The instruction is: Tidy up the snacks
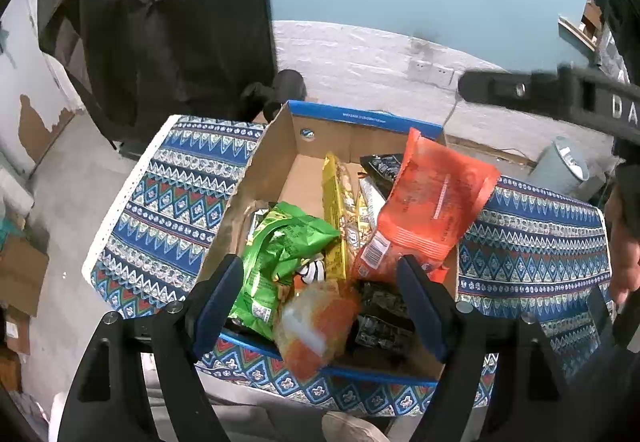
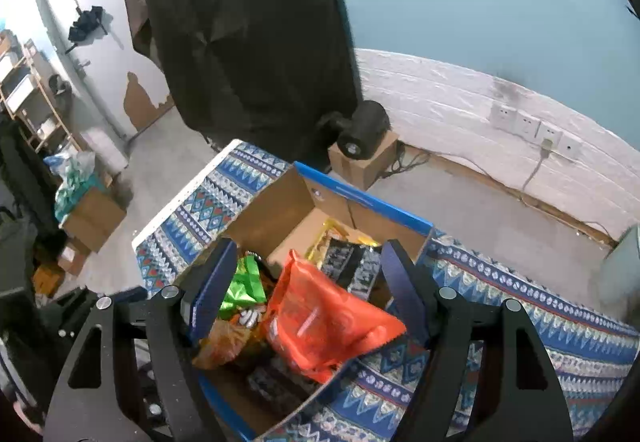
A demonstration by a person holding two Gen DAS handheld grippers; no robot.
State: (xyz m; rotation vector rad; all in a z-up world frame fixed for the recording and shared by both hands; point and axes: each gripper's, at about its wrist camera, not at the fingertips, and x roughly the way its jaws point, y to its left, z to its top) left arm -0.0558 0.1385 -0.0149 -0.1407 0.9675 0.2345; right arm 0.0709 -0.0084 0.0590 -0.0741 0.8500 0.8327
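Observation:
An open cardboard box (image 1: 280,146) with blue rims stands on a patterned blue cloth (image 1: 168,194). It holds a large orange-red bag (image 1: 432,202), a green bag (image 1: 280,254), a yellow pack (image 1: 336,202), black packets (image 1: 380,322) and a blurred orange-yellow bag (image 1: 316,326). My left gripper (image 1: 320,282) is open above the box's near end, with the blurred bag between its fingers and not gripped. My right gripper (image 2: 306,274) is open over the box (image 2: 280,202), the orange-red bag (image 2: 320,318) loose between its fingers. The right tool also shows in the left wrist view (image 1: 560,94).
Dark fabric (image 2: 248,26) hangs behind the table. A black device on a small carton (image 2: 364,146) stands on the floor at the back. Wall sockets (image 2: 532,130) and a cable are right. A grey bin (image 1: 560,166) stands beyond the table. Boxes and shelves (image 2: 36,102) are left.

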